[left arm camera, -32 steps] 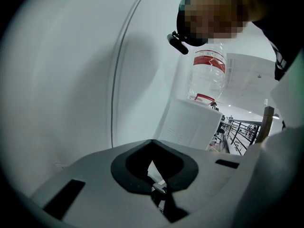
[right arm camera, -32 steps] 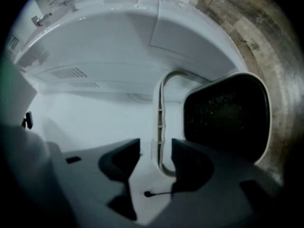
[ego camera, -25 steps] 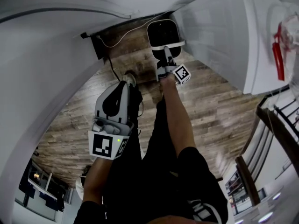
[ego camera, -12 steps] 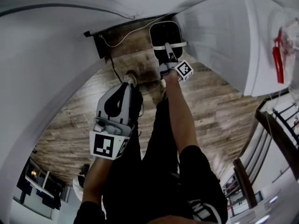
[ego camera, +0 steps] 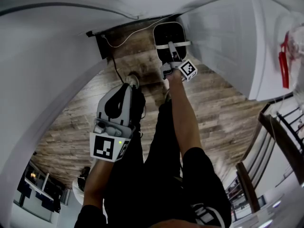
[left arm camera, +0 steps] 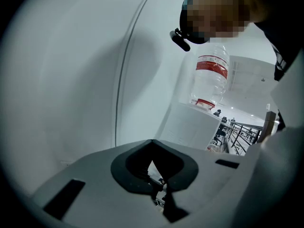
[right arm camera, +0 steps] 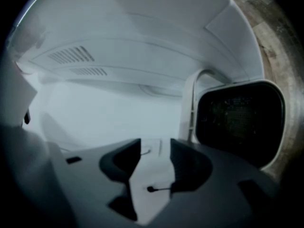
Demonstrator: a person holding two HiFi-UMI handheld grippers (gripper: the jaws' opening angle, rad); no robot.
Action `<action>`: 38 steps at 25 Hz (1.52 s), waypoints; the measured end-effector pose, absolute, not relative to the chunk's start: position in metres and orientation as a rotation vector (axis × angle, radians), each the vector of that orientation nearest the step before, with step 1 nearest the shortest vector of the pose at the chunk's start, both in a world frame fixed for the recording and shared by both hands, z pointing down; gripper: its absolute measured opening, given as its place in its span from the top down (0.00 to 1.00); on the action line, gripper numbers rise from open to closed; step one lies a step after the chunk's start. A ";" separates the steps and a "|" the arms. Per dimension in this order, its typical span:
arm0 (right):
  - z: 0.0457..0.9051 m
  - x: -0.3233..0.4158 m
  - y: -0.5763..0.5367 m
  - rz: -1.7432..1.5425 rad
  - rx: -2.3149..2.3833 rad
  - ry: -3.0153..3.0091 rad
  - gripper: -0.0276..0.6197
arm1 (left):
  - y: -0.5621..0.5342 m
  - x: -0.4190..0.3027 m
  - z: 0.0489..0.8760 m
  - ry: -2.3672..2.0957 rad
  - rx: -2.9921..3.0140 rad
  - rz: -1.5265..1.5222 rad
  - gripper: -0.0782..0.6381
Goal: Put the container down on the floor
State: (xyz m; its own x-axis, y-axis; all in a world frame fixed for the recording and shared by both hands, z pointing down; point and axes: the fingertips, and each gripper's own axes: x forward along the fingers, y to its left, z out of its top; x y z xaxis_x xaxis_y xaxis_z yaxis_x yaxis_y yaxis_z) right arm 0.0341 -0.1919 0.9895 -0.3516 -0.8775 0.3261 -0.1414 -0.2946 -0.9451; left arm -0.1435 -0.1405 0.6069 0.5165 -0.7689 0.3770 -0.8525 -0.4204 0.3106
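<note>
Grippers number two, one in each hand, and there is one container, one clear bottle and one thin cable. The left gripper [ego camera: 124, 88] hangs by the person's leg with its fingers drawn together on nothing. The right gripper [ego camera: 169, 50] reaches ahead with its fingers standing wide apart; they have just closed a little, and only pale surface shows between them, so it grips nothing. The container [ego camera: 167, 33], dark with a white rim, appears to rest on the wooden floor [ego camera: 218, 108] at the foot of a white cabinet [ego camera: 223, 37], just beyond the right gripper's tips and off to their right side. The cable [ego camera: 115, 42] trails over the boards toward a dark gap under the white wall. A railing [ego camera: 280, 127] runs along the room's right edge. Only the left gripper view shows the bottle [left arm camera: 210, 80] whole, with its red label, upright on a white ledge. Only the right gripper view shows the cabinet's inside with two vent grilles, and the container's dark face close up. Only the head view shows both grippers and the floor together.
</note>
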 end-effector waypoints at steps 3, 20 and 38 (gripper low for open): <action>0.985 0.031 -0.187 -1.709 -1.298 1.396 0.65 | -0.139 -0.144 0.604 -1.323 2.299 0.244 0.85; 0.878 0.057 -0.121 -1.764 -1.516 1.643 0.65 | -0.122 -0.131 0.537 -1.350 2.300 0.184 0.85; 0.657 0.057 -0.092 -1.700 -1.648 2.058 0.77 | -0.086 -0.101 0.453 -1.283 2.408 0.289 0.85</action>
State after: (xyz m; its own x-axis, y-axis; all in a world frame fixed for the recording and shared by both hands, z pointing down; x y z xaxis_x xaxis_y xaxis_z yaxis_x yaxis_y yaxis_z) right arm 0.0565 -0.0916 0.6567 -0.4482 -0.6915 0.5664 -0.6868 -0.1391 -0.7134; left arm -0.1012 -0.0865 0.4531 0.5584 -0.7479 0.3590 -0.8296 -0.5018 0.2450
